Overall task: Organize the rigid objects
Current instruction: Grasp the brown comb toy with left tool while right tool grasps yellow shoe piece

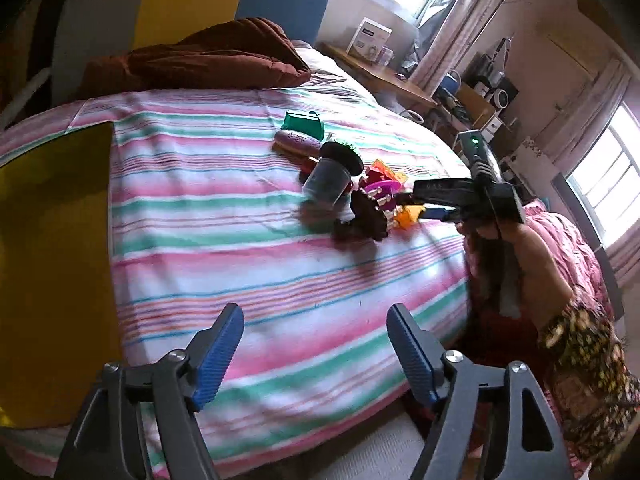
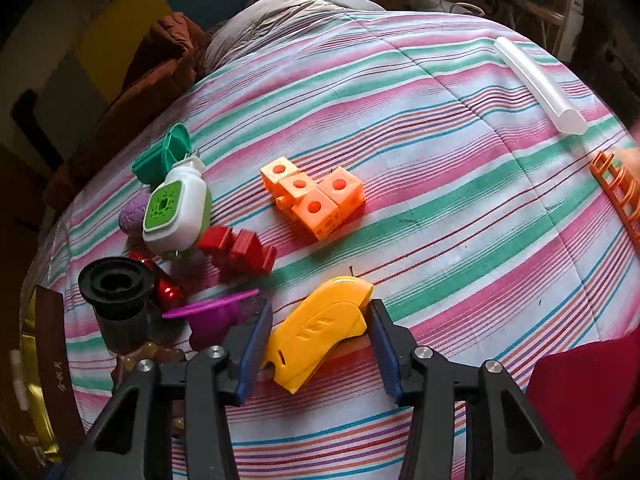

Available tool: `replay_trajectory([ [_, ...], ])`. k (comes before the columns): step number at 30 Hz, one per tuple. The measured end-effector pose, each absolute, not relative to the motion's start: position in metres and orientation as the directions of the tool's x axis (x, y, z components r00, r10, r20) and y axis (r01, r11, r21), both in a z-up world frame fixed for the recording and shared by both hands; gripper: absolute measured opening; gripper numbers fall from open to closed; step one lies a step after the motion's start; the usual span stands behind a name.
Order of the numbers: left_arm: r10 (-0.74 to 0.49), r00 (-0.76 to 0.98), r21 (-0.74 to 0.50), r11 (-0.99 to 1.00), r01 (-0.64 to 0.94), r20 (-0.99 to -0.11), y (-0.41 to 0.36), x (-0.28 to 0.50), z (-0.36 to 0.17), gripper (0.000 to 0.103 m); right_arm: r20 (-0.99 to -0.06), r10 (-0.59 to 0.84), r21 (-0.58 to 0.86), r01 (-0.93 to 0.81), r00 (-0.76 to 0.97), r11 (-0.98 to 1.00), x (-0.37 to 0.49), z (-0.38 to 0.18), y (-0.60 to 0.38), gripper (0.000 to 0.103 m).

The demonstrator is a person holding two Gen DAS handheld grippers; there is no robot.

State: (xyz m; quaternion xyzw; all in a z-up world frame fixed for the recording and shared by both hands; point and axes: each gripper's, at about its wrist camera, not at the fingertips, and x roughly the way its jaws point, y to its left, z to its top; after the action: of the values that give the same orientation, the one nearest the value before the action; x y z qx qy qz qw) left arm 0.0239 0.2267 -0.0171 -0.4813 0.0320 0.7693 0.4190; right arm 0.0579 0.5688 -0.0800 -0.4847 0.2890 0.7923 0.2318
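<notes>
A yellow plastic case (image 2: 320,332) lies on the striped bedspread (image 2: 460,240), and my right gripper (image 2: 319,308) is shut on it, one blue pad against each side. To its left lie a purple piece (image 2: 212,320), a jar with a black lid (image 2: 116,292), red blocks (image 2: 240,252) and a white and green device (image 2: 176,208). A cluster of orange cubes (image 2: 314,200) sits further back. My left gripper (image 1: 315,314) hangs open over bare bedspread (image 1: 240,220), well short of the toy pile (image 1: 340,184). The left wrist view also shows the right gripper (image 1: 424,210) at the pile.
A gold tray (image 1: 52,260) rests on the bed's left side. A translucent tube (image 2: 540,84) and an orange ladder piece (image 2: 620,192) lie to the right. A brown cushion (image 1: 208,56) is at the headboard. A person's patterned sleeve (image 1: 584,352) is at the right.
</notes>
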Motion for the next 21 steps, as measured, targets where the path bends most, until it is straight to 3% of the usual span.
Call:
replay_trajectory([
  [10,0.6,-0.128,-0.328,-0.589,-0.738,-0.789,0.303,0.018,-0.033,0.078,-0.903,0.053,0.272,-0.664,-0.426,-0.697,0.071,-0.08,0.572,0.047],
  [21,0.632,-0.052,-0.452,-0.607,-0.653,-0.773,0.374,-0.019,-0.067,0.076,-0.908,0.043,0.271,-0.664,-0.416,-0.697,0.07,-0.081,0.571,0.048],
])
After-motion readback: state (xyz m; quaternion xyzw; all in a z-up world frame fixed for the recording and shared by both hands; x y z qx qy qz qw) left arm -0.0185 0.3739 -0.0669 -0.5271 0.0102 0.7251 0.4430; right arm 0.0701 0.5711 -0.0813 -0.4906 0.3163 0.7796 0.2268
